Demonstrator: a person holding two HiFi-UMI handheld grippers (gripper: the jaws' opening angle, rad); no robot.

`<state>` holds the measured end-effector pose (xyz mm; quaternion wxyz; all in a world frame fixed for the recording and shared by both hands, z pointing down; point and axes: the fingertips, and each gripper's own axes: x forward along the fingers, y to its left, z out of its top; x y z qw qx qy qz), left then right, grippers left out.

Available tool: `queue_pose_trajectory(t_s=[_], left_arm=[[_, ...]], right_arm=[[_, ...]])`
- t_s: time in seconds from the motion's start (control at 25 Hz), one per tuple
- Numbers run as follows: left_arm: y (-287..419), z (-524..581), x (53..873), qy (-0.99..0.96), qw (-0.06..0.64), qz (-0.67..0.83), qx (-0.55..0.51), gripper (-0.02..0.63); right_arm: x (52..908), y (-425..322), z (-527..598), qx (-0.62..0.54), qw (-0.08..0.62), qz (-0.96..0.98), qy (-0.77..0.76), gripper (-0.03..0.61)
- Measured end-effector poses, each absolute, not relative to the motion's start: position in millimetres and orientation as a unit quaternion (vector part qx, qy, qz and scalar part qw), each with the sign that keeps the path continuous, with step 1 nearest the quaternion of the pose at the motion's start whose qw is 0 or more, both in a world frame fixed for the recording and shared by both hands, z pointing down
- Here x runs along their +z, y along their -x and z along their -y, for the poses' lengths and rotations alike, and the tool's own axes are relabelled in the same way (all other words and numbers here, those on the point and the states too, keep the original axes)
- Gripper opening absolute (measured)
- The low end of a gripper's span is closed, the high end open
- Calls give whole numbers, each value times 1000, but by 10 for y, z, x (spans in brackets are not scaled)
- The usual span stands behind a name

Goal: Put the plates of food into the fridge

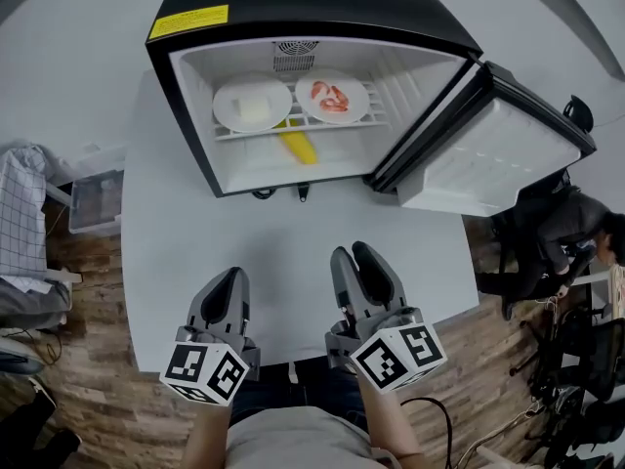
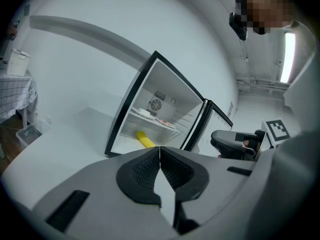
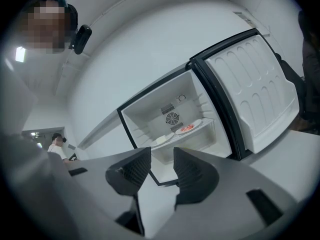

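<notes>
head view: pale plate (image 1: 252,103) and red plate (image 1: 332,97) shelved; our left gripper (image 1: 230,277) has fingers closed, right gripper (image 1: 354,253) fingers apart, both empty; shutting the door (image 1: 498,154) looks next.

Left gripper (image 2: 159,154), jaws together, faces the open fridge (image 2: 167,95).

The left claw (image 1: 228,279) is at seven o'clock in the head view, its jaws pressed together and empty. The right claw (image 1: 357,255) is at five o'clock, jaws apart with nothing between them. Both point toward twelve o'clock.
</notes>
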<state>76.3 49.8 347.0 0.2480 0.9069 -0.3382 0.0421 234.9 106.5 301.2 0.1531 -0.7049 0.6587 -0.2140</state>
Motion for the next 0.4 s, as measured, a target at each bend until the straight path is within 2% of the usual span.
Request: queue_pose_trajectory(t_s=[0.4], left_arm=[[-784,-489,3394,-906,243,345,36,9]], right_arm=[[2965,-2346,-1026,-209,154,-665,700,149]])
